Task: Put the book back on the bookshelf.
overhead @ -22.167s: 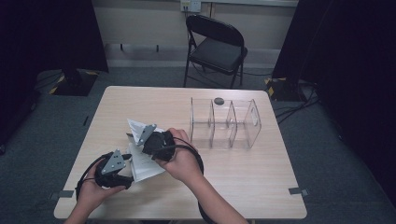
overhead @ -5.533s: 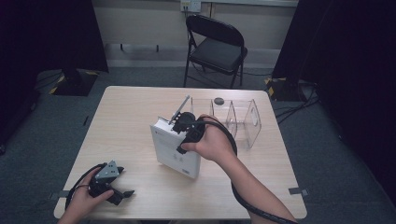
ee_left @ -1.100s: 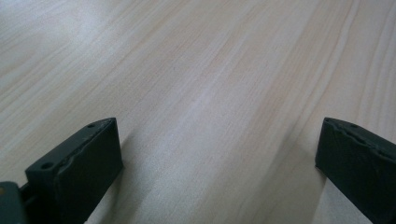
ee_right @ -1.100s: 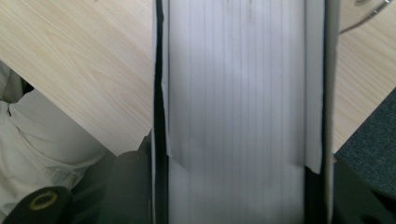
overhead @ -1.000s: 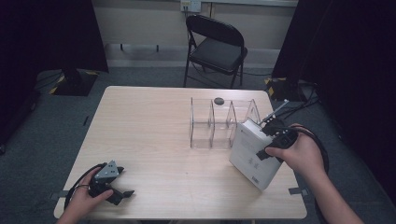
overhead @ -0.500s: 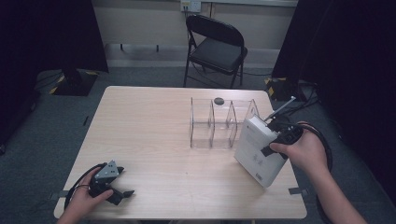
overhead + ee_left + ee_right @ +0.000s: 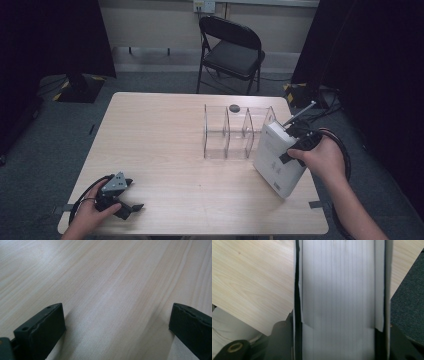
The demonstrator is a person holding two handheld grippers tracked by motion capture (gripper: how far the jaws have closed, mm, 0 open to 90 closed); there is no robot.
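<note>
We see white binder (image 7: 276,161) at tabletop (image 7: 165,145) right edge, just right of clear divider rack (image 7: 235,131), tilted; long axis runs from far end near rack toward our near right. Right tongs (image 7: 295,145) clamped on its spine. Left tongs (image 7: 127,200) wide, empty, resting near-left on tabletop

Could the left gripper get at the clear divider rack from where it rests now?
Probably yes: the left gripper is open, with bare table up to the rack.
</note>
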